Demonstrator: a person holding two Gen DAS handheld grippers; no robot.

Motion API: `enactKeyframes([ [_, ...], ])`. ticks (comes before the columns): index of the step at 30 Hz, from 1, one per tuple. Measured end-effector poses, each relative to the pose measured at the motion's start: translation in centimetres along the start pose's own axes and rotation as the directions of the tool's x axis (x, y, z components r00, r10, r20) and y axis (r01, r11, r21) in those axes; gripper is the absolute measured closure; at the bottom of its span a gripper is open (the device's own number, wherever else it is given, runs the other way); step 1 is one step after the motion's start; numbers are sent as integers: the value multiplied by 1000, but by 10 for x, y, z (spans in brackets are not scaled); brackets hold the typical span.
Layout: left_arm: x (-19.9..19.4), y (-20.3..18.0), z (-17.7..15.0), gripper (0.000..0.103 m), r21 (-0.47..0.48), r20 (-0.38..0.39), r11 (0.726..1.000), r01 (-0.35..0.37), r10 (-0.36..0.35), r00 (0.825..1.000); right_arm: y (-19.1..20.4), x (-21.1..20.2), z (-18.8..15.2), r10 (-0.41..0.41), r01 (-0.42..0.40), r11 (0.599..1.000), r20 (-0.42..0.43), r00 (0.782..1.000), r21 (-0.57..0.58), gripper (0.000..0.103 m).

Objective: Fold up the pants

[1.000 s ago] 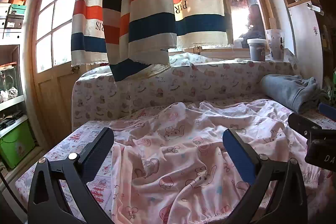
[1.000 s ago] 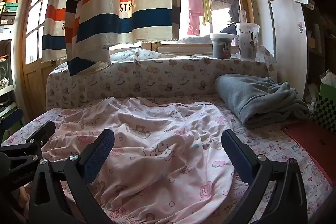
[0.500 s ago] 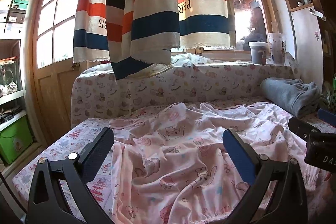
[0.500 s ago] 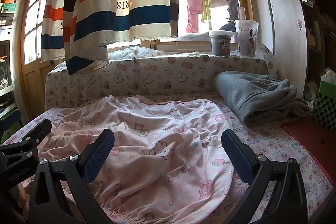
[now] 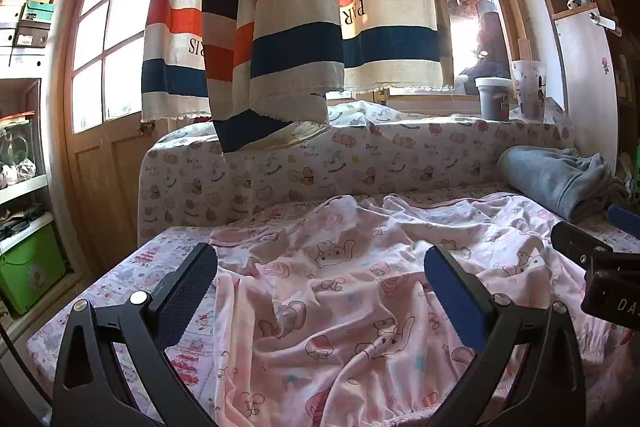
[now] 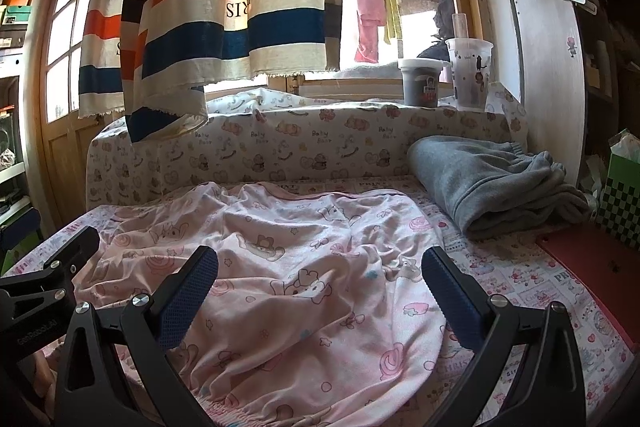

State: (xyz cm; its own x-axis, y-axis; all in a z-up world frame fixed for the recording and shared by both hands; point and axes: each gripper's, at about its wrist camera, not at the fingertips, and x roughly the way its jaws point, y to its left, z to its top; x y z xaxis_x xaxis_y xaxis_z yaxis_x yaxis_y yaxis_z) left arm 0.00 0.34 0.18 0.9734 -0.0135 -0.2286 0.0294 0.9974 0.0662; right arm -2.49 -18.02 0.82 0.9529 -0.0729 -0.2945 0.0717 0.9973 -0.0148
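Pink pants (image 5: pixel 344 291) lie rumpled beneath both wide-open, empty tongs, left (image 5: pixel 320 291) and right (image 6: pixel 320 287)

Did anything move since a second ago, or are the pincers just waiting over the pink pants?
Almost nothing moved. Both cameras drifted very slightly, so the view shifted a touch. Nothing was grabbed or let go. The open left gripper and open right gripper still hover over the crumpled pink cartoon-print pants. The folded grey sweatpants and the striped hanging cloth stayed put.
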Motion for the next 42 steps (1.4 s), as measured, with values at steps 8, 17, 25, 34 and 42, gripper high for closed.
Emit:
enactKeyframes([
  [8,0,2,0,0,1,0,1000,2,-2,1000,0,1,0,0,0,1000,-1,1000,0,1],
  [17,0,3,0,0,1,-2,1000,3,-3,1000,0,0,-1,-4,4,1000,-1,1000,4,1],
  [25,-1,2,0,0,0,-2,1000,5,-5,1000,-1,-1,-1,-7,7,1000,0,1000,-1,1],
  [34,-1,-1,0,0,12,-2,999,-32,32,999,1,-1,0,-20,20,1000,-1,1000,-19,1],
  [42,1,0,0,0,-9,-12,1000,-21,20,1000,1,0,0,-15,15,1000,-1,1000,-11,1],
])
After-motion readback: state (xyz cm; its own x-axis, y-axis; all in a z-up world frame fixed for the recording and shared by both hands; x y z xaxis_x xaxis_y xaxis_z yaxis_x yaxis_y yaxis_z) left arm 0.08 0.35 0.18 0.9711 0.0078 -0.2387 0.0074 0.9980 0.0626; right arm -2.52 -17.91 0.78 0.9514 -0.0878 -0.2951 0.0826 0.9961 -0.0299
